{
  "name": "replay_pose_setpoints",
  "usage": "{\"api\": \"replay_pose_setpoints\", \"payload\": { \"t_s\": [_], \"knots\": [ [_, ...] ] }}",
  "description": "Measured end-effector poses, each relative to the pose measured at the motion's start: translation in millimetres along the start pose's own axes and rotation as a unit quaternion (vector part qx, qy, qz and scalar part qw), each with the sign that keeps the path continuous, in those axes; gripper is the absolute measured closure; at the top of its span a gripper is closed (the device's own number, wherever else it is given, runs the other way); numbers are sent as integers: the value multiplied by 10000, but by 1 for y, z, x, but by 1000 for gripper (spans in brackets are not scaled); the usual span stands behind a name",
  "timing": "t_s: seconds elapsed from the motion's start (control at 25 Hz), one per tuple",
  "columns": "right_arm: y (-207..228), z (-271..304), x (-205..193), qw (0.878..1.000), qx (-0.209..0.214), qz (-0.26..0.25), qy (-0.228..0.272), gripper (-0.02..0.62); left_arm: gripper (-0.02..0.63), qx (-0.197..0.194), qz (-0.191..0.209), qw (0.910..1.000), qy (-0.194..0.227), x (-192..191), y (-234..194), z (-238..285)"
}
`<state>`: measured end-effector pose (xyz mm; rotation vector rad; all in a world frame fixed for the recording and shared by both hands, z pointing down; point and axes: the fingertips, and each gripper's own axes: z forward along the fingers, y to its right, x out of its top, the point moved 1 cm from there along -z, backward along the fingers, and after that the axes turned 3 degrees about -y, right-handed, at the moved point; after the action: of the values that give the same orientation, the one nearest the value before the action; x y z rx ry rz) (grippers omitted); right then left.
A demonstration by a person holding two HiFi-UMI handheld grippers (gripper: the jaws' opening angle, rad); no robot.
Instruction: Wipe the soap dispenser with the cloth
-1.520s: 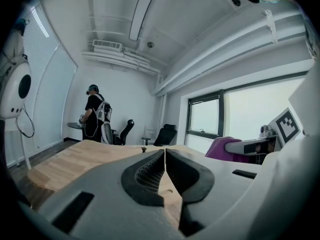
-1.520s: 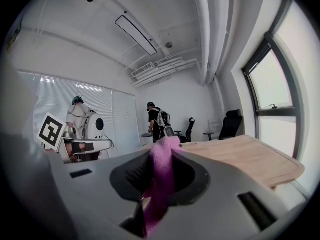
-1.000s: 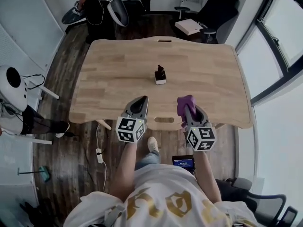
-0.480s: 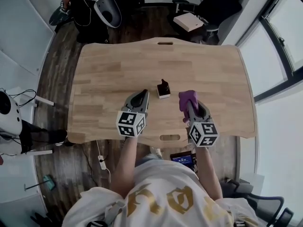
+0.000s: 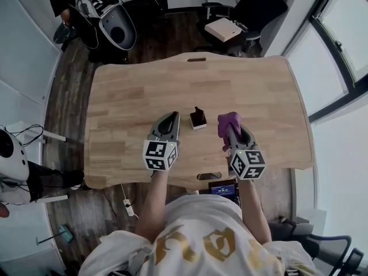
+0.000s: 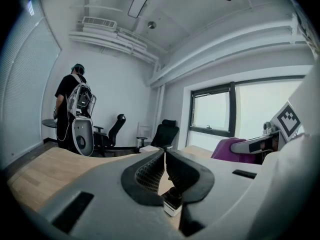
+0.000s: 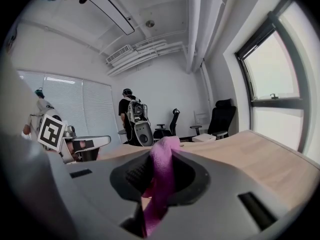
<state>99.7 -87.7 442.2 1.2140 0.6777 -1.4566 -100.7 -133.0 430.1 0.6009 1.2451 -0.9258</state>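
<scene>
Fingers (image 7: 189, 176) of the right gripper (image 5: 230, 124) clamp the cloth (image 5: 228, 118); the left gripper (image 5: 172, 117) is closed empty, soap dispenser (image 5: 198, 118) between.

Head view looks steeply down on the table (image 5: 144, 85); both gripper views skim low across it.

In the left gripper view the soap dispenser (image 6: 173, 204) is mostly hidden behind the left gripper (image 6: 164, 154), only its base showing. The cloth (image 7: 161, 184) is lost at its lower end inside the right gripper (image 7: 162, 153).
</scene>
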Motion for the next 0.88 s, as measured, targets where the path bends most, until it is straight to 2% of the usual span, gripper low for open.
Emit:
{"api": "replay_pose_setpoints", "payload": {
  "t_s": [0.28, 0.48, 0.68, 0.88],
  "knots": [
    [4, 11, 5, 9999, 87, -58, 37, 538, 592, -49, 66, 10000, 27, 8, -1, 15],
    [12, 16, -1, 9999, 104, 49, -18, 538, 592, -502, -40, 9983, 292, 8, 12, 17],
    [17, 25, -16, 9996, 168, 100, -202, 538, 591, -436, -124, 9990, 8, -16, 6, 30],
    [22, 41, -20, 9990, 247, 175, -315, 538, 591, -540, -228, 9980, -226, -34, 2, 43]
  ]
}}
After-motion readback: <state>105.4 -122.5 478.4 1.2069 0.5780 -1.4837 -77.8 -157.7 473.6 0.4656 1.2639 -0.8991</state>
